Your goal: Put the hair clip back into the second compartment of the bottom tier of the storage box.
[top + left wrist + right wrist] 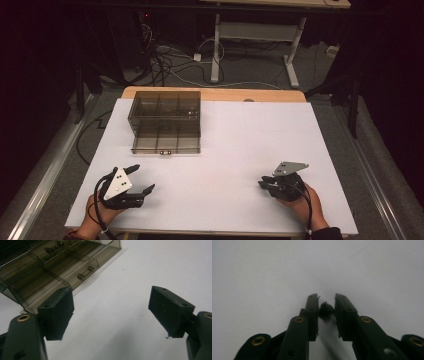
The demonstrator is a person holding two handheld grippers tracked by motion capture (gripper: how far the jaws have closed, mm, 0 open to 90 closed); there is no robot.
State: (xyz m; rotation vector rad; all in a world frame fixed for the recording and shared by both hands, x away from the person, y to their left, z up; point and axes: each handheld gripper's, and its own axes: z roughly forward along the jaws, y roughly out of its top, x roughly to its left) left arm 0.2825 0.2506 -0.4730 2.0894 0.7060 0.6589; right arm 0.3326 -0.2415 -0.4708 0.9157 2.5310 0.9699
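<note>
Down on the white table [225,150], a small black object [326,309] sits between the nearly closed jaws of the right gripper [326,305]; contact is unclear. Opposite, the left gripper [111,312] rests with jaws spread wide, empty, near a smoky plastic organizer box [166,121].

Where things lay on my table

The compartment box [165,121] sat at the far left of the table [240,150], its drawer [166,142] out toward me. My left tongs [141,179] rested before it; my right tongs [263,184] lay well apart, a small black piece [326,309] between their jaws.
</note>
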